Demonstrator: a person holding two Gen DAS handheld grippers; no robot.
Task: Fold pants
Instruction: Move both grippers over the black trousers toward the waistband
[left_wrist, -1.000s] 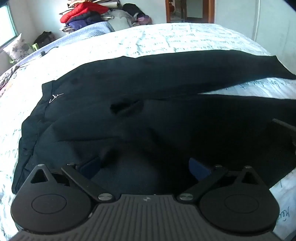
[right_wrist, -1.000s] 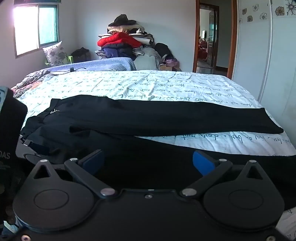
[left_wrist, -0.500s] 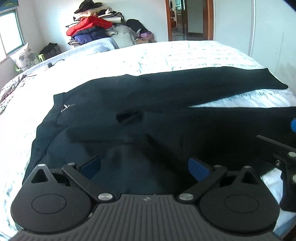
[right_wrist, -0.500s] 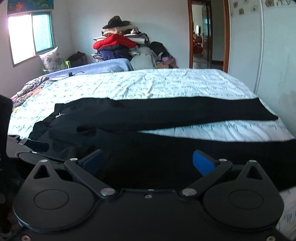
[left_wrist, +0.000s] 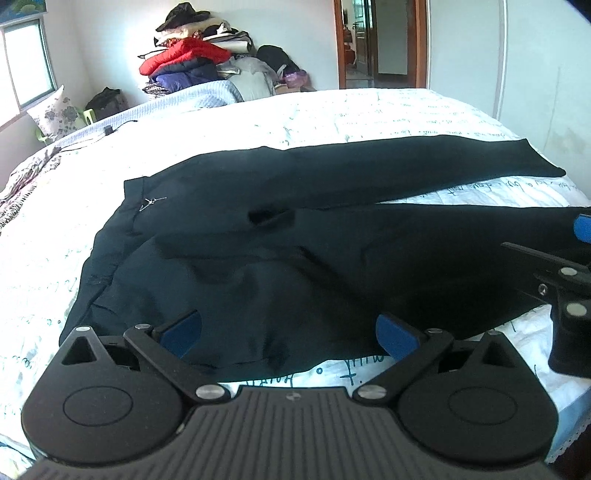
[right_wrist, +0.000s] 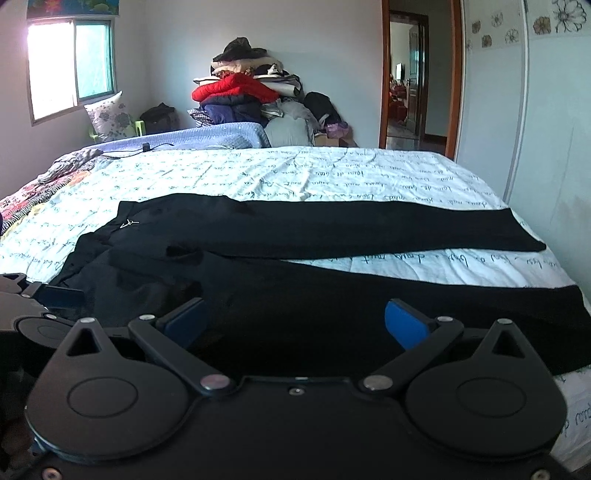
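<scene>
Both claws are spread wide and pinching nothing: my left gripper (left_wrist: 288, 332) hangs over the near edge of the bed by the hip of the pants, and my right gripper (right_wrist: 295, 325) hangs further along that same near edge, over the near leg. I read that as lining up two grab points on one leg so it can be carried over in a single sweep. From the left wrist view I can see the right gripper's linkage off to the side, close but not touching.

Right under the fingertips lie the black soft-fabric pants (right_wrist: 295, 295), flat on the white quilted bedspread with dark handwriting print (right_wrist: 332, 173), waistband toward the left edge, hems toward the right edge. The legs are splayed, a wedge of bedspread showing between them, so I'd say no fold is made yet. A small white logo (left_wrist: 151, 202) marks the far hip, and the crotch is a little rumpled.

Beyond the far edge sits a tall pile of clothes topped with a red padded jacket (right_wrist: 236, 86), well clear of the work.
</scene>
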